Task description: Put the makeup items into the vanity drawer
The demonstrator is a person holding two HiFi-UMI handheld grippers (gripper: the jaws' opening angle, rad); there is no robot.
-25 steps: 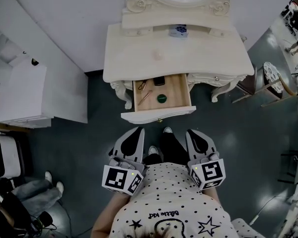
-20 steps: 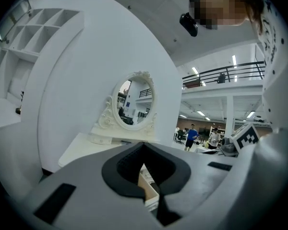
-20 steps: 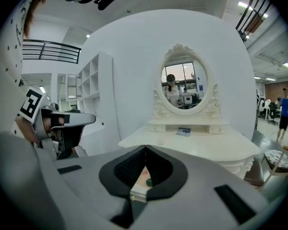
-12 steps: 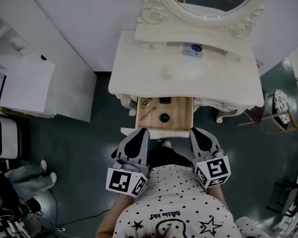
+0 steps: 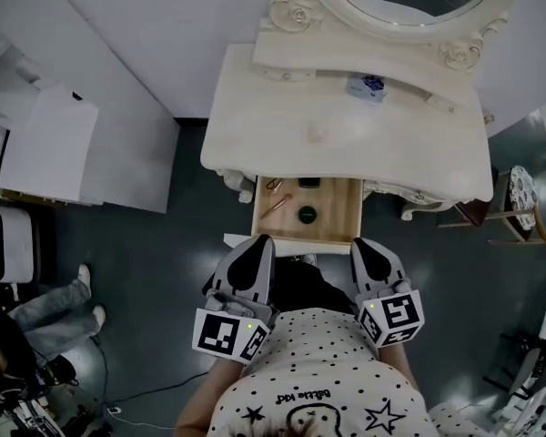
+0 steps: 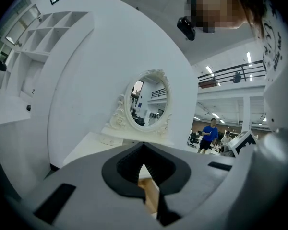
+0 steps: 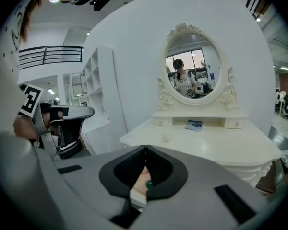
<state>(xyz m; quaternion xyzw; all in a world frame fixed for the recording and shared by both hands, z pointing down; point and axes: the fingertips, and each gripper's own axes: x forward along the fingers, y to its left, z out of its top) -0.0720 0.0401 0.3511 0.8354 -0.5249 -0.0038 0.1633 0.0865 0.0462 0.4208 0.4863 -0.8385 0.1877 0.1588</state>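
The cream vanity (image 5: 255, 144) has its wooden drawer (image 5: 350, 209) pulled open. Inside lie a round green compact (image 5: 307, 214), a small black item (image 5: 308, 183), a rose-gold stick (image 5: 273, 206) and a small clip-like piece (image 5: 273, 185). A pale little item (image 5: 316, 135) rests on the tabletop, and a blue-and-white case (image 5: 370, 86) sits on the shelf under the mirror. My left gripper (image 5: 256, 247) and right gripper (image 5: 365, 247) are held side by side just before the drawer's front edge. Both are shut with nothing in them, seen also in the left gripper (image 6: 144, 145) and right gripper (image 7: 145, 150) views.
A white cabinet (image 5: 50, 148) stands left of the vanity. A dark side table with a patterned plate (image 5: 520, 189) is at the right. Another person's legs (image 5: 59, 303) and cables lie on the grey floor at lower left. The oval mirror (image 7: 194, 68) rises behind the tabletop.
The vanity has come closer: the drawer front, a gap away a second ago, now lies right at both grippers' tips. The jaws have stayed shut and the drawer's items have not moved.
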